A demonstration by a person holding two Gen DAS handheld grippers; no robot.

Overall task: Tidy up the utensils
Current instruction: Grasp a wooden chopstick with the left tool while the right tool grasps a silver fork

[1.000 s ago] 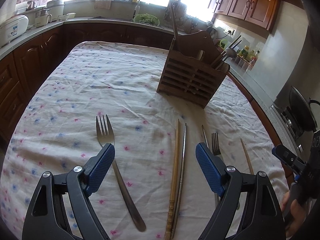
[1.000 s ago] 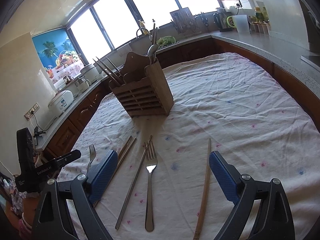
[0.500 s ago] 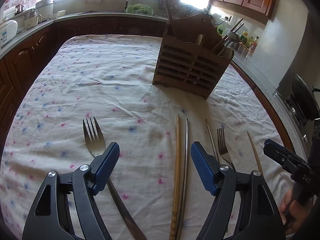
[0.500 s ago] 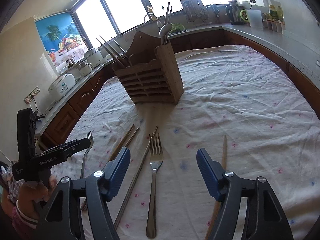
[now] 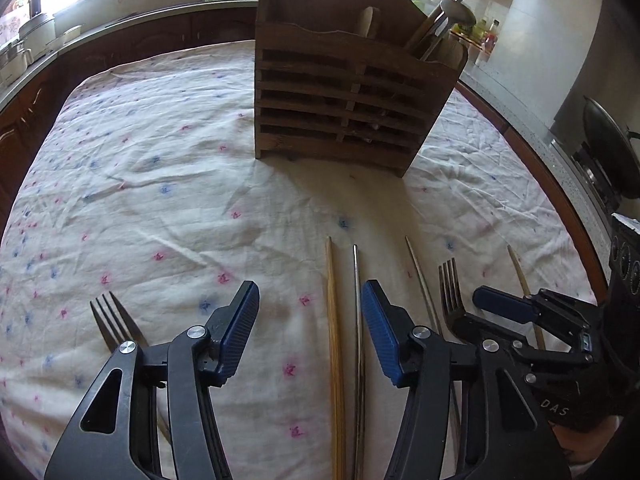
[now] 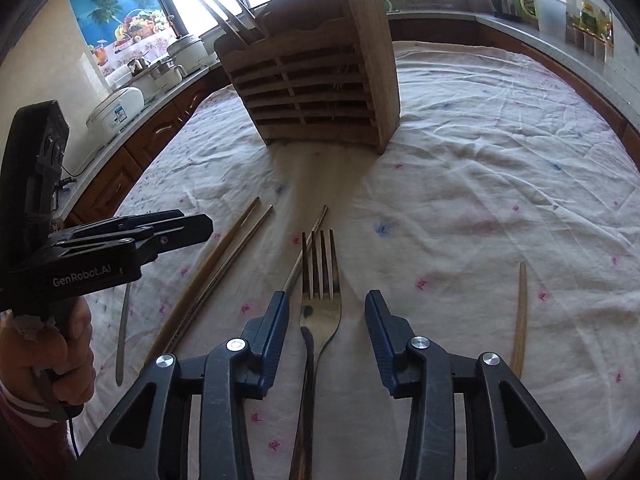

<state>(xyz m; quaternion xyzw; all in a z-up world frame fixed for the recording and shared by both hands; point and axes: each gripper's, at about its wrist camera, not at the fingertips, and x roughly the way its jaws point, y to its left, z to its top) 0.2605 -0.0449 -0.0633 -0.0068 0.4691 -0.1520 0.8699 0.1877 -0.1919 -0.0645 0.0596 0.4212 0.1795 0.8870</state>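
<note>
Both grippers hang low over the tablecloth (image 6: 500, 152) with jaws spread wide and nothing between the pads. Right gripper (image 6: 326, 330) straddles a fork (image 6: 320, 308); the tines point toward the caddy (image 6: 316, 80) and the neck lies between the blue pads (image 6: 276, 336), though whether the pads touch it I cannot tell. Just left of the fork a thin metal chopstick (image 6: 304, 252) runs along it, its tip near the tines. Farther left lie a wooden chopstick (image 6: 212, 264) and a metal one (image 6: 236, 252), side by side. A lone wooden chopstick (image 6: 520, 320) lies to the right, well apart from the fork.

Left gripper (image 5: 308, 332) hovers over bare cloth. The paired wooden stick (image 5: 334, 340) and metal stick (image 5: 358, 320) lie between its fingers, close to the right pad (image 5: 380, 340). A second fork (image 5: 114, 324) lies just outside its left finger, handle hidden beneath the gripper body.

Beyond both tools the wooden caddy stands upright on the cloth, well apart from the loose pieces, already holding chopsticks (image 6: 228, 12) in one end and a spoon (image 5: 456, 12) with more sticks in the other.
</note>
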